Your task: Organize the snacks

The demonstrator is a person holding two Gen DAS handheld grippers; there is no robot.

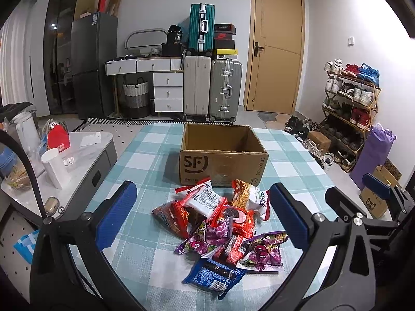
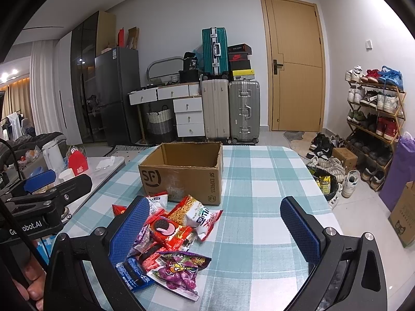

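You are at the very start of the sorting; the cardboard box (image 1: 223, 155) stands open and looks empty on the checked tablecloth (image 1: 145, 243), and the pile of snack packets (image 1: 220, 230) lies just in front of it, nothing yet lifted. Your left gripper (image 1: 201, 219) hangs over the pile with its jaws spread wide and nothing between them; your right gripper (image 2: 215, 229) is likewise released, its left pad close to the pile's edge while most of its opening faces bare cloth. The next move, as I judge it, calls for picking one top packet, perhaps the noodle packet (image 2: 194, 211) or the red cookie packet (image 2: 167, 230), closing on a free edge, and carrying it over the box's near wall; the packets overlap, so a grip may drag a neighbour along. Much is hard to read: the lower packets are buried under others; the box floor is hidden behind its front wall in both views; the right gripper's pad covers part of the pile; the packet labels are too small to make out.
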